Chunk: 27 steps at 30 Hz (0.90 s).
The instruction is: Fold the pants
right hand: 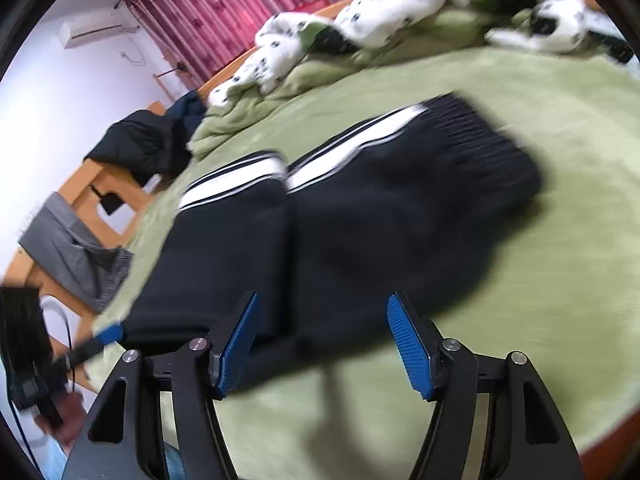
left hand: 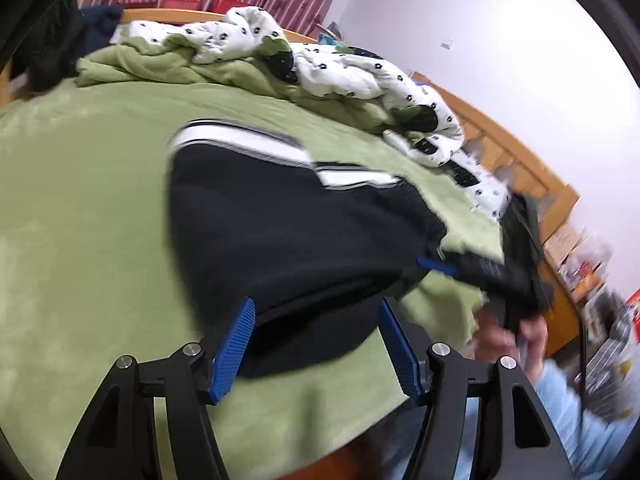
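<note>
Left claw [left hand: 316,340] is spread wide with nothing between its blue pads [left hand: 236,350]. The near edge of the pants [left hand: 288,236] sits right in the gap ahead of the fingertips, but the pads aren't pinching the fabric, and I can't tell whether they touch it.

Right claw [right hand: 324,344] is the same deal: jaws wide apart, holding nothing. The bottom edge of the pants [right hand: 360,216] is just beyond its left pad [right hand: 238,350], while its right pad hangs over bare blanket.

The pants are black with white side stripes [right hand: 344,148], lying folded into a compact bundle roughly mid-bed on the green blanket [right hand: 540,280]. In the right wrist view there's a seam down the middle where two folded sections meet, and the ribbed waistband [right hand: 480,124] is at the far right end.

Further out, a crumpled white duvet with black dots [left hand: 360,68] is heaped along the far side of the bed, with pink curtains [right hand: 224,12] behind it. A dark garment [right hand: 148,144] and a grey one [right hand: 72,248] are draped on the wooden bed frame [right hand: 96,184]. Both shots are pretty motion-blurred.
</note>
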Available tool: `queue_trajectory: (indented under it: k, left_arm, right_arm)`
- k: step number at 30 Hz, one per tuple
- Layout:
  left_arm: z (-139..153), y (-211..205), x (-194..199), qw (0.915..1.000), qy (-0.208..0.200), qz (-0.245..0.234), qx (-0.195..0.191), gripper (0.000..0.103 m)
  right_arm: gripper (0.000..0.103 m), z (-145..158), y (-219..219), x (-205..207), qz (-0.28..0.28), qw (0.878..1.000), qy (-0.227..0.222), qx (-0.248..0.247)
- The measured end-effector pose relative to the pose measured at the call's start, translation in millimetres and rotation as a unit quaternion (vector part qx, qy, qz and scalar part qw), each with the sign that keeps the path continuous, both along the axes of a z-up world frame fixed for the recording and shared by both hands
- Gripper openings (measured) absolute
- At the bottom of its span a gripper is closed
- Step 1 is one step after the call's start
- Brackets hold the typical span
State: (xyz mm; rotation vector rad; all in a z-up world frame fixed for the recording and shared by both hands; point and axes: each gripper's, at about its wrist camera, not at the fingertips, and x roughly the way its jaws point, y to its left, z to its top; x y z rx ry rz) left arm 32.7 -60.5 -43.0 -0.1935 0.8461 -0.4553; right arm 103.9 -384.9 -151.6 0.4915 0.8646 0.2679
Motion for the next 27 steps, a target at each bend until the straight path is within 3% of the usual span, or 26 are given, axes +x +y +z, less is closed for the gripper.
queue_trajectory:
  k: [2,5,7,9,11,14,18,21,24,27]
  left_arm:
    - [-10.7,14.9,-13.5,0.9978,-0.003,0.048,0.046,0.08]
    - [-29.9,31.1,-21.6,0.9973,0.014,0.065,0.032,0.08]
    - [-42.9,30.0,-14.8,0.9957,0.025,0.085,0.026,0.08]
    - [-56.2,18.2,-0.8,0.9952,0.036,0.089,0.019,0.08]
    - [-64.4,-3.6,11.1,0.9954,0.027,0.088,0.025,0.08]
    - [-71.2,-24.7,14.7,0.9951,0.009,0.09,0.041,0.08]
    - [-73.9,-37.8,22.5,0.992,0.008,0.122,0.033,0.08]
    - [-77.7,-48.6,34.3,0.9883,0.019,0.15,0.023,0.08]
    - [-80.5,-60.2,42.2,0.9842,0.017,0.172,0.04,0.08]
    - [-79.0,-75.4,46.5,0.9864,0.02,0.157,0.043,0.08]
  right_arm:
    - [0.065,-17.1,17.3,22.7,0.004,0.999,0.021,0.034]
    - [0.063,-26.5,35.1,38.3,-0.011,0.999,0.022,0.041]
    - [0.022,-24.3,50.5,48.6,0.033,0.997,0.024,0.058]
    - [0.017,-12.4,59.5,51.6,0.038,0.998,0.011,0.042]
    - [0.016,7.3,58.1,48.7,0.041,0.998,-0.025,0.037]
    - [0.015,38.0,42.3,46.4,0.034,0.995,-0.068,0.068]
    - [0.015,67.6,17.8,48.3,0.027,0.994,-0.101,0.042]
    - [0.015,73.7,-5.5,52.0,0.02,0.994,-0.104,0.04]
    - [0.015,79.4,-31.6,48.1,0.011,0.993,-0.114,0.025]
    - [0.015,84.1,-62.5,35.2,0.001,0.99,-0.138,0.001]
